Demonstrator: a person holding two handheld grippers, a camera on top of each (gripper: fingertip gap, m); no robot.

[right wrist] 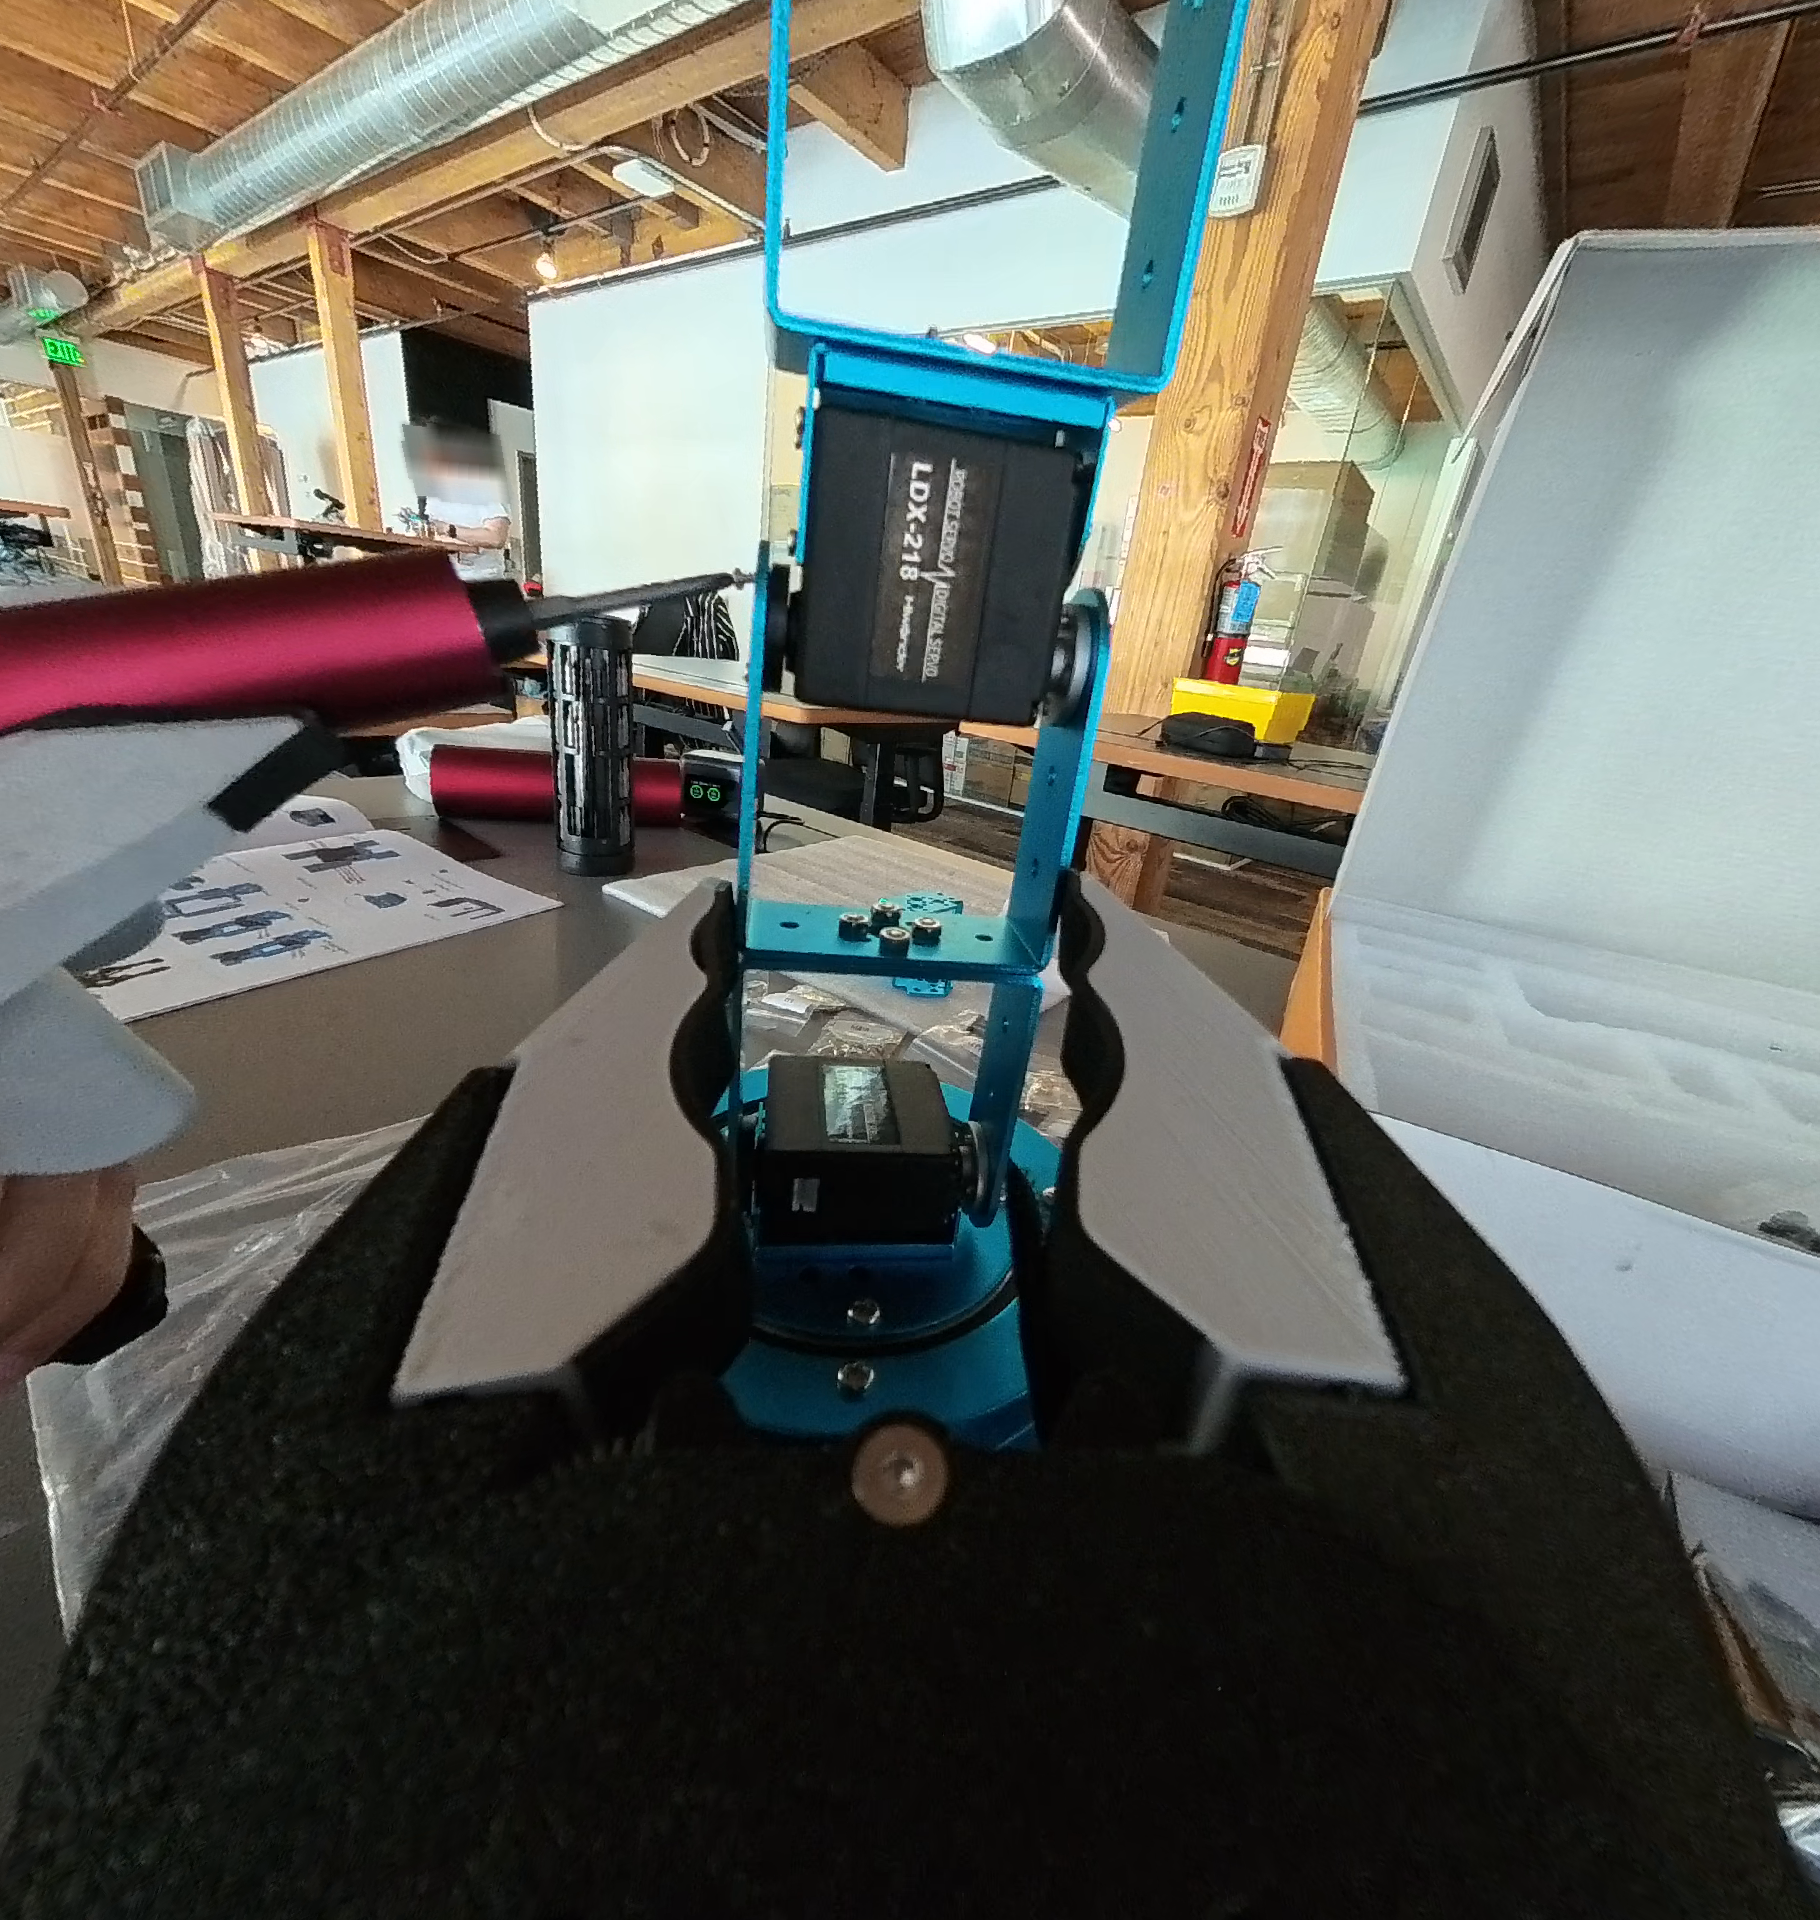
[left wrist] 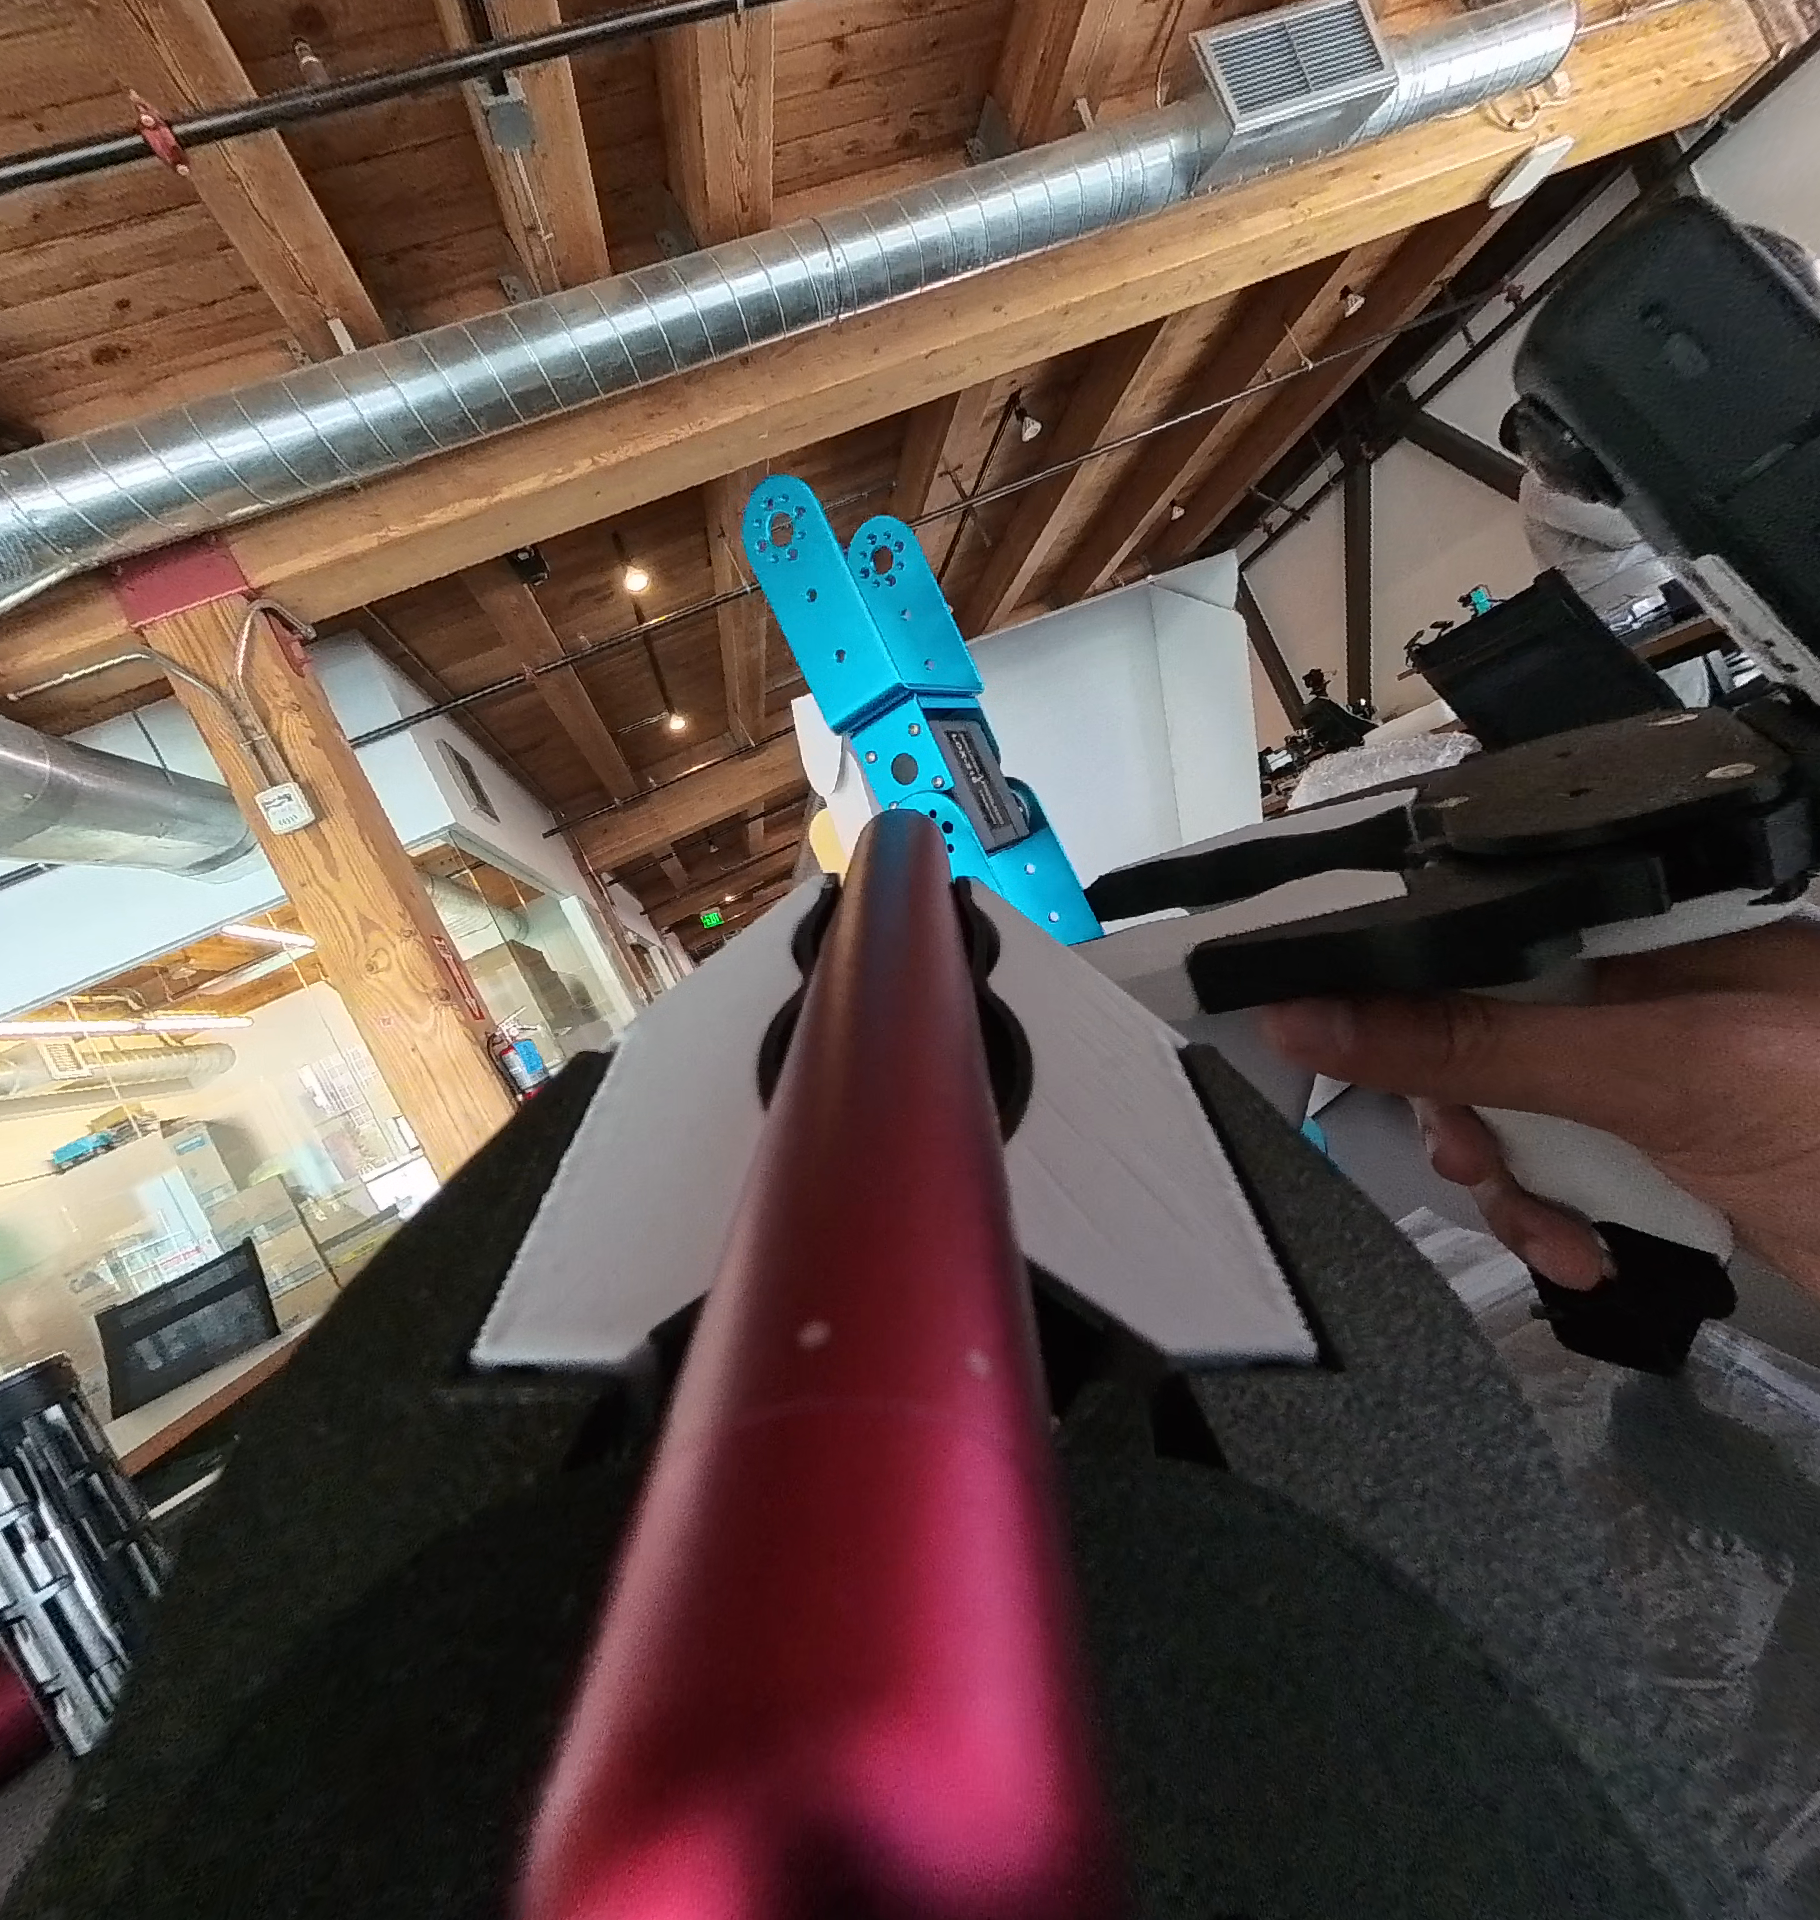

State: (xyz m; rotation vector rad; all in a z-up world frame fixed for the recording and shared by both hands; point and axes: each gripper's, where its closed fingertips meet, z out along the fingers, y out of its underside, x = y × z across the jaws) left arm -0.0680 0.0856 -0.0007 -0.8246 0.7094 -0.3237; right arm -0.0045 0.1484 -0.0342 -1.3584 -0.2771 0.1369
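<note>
Left tool (left wrist: 890, 914) is clamped on a magenta metal cylindrical screwdriver (left wrist: 864, 1299), whose thin bit is hidden behind the barrel in its own view. Right tool (right wrist: 890, 935) is closed on the lower bracket of a blue metal servo arm (right wrist: 1051, 821), cut off above. Ahead of it, the bit meets the upper black servo (right wrist: 927, 582). Below lies the grey surface (right wrist: 366, 1039).

Each gripper (right wrist: 890, 1049) has 2 pale grey jaws on a speckled black body, perhaps foam-covered.

left gripper (left wrist: 890, 914) clamped, right gripper (right wrist: 890, 935) gripping
</note>
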